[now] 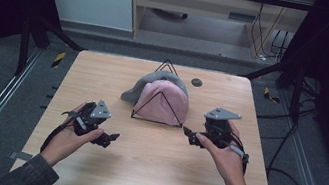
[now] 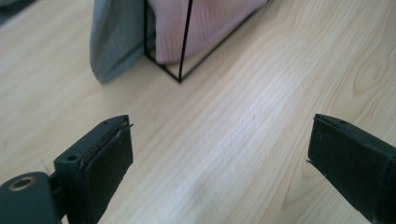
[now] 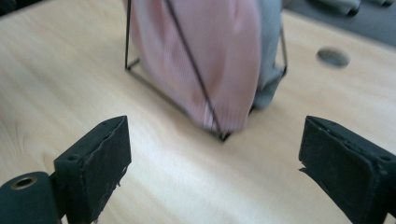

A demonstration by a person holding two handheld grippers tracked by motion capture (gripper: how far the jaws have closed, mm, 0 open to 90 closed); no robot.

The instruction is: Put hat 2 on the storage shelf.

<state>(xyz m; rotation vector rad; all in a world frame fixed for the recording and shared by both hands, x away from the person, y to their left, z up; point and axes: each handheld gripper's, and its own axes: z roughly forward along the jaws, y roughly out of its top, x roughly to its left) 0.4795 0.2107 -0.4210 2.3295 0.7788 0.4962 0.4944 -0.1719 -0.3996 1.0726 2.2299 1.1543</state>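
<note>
Both grippers, left gripper (image 1: 113, 138) and right gripper (image 1: 187, 133), hover wide open, holding nothing, toward the tabletop's (image 1: 150, 166) near edge. Pink knitted beanie (image 1: 166, 104) and grey knitted beanie (image 1: 146, 83) drape a black wire rack (image 1: 159, 103) mid-tabletop. Soft, light; probably pinch a loose hem.
</note>
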